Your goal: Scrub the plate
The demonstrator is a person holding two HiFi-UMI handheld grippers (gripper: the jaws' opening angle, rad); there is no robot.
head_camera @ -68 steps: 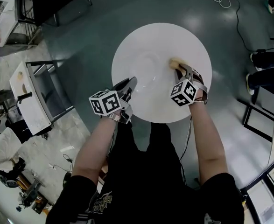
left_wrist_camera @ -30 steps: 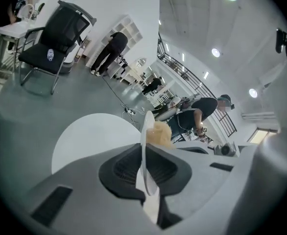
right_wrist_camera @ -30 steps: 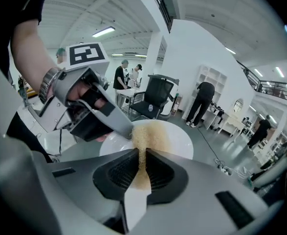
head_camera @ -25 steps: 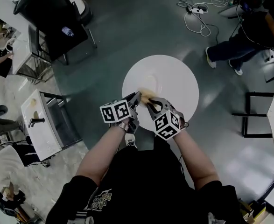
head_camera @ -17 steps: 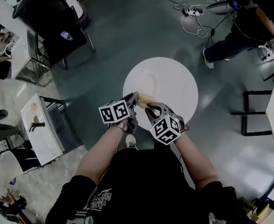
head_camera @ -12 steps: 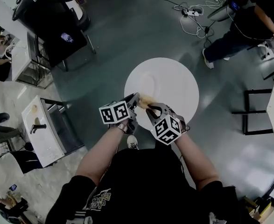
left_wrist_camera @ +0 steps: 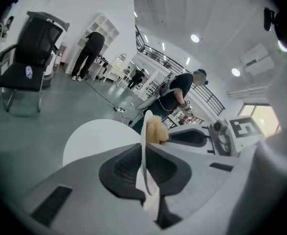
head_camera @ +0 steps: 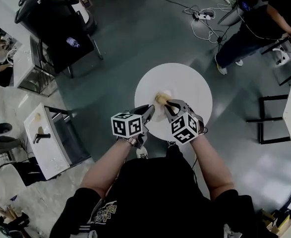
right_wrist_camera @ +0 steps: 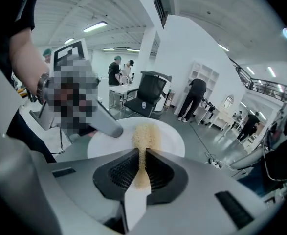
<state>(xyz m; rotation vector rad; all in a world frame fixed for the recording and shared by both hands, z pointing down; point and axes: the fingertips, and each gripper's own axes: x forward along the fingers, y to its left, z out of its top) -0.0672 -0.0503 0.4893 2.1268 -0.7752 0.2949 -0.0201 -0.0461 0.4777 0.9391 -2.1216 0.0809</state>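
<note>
Layout: plate (left_wrist_camera: pixel 143 165) over round table (head_camera: pixel 190 83).
The plate stood on edge in the left gripper's (head_camera: pixel 147 114) jaws; the sponge (head_camera: pixel 161 99), in the right gripper (head_camera: pixel 169 104), touched its right face.

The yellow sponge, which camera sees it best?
The right gripper view: the sponge sits big in the middle, pinched by the right gripper, against the plate. The left gripper view shows only a tan tuft of it behind the plate's edge. The head view shows just a tiny tan blob.
</note>
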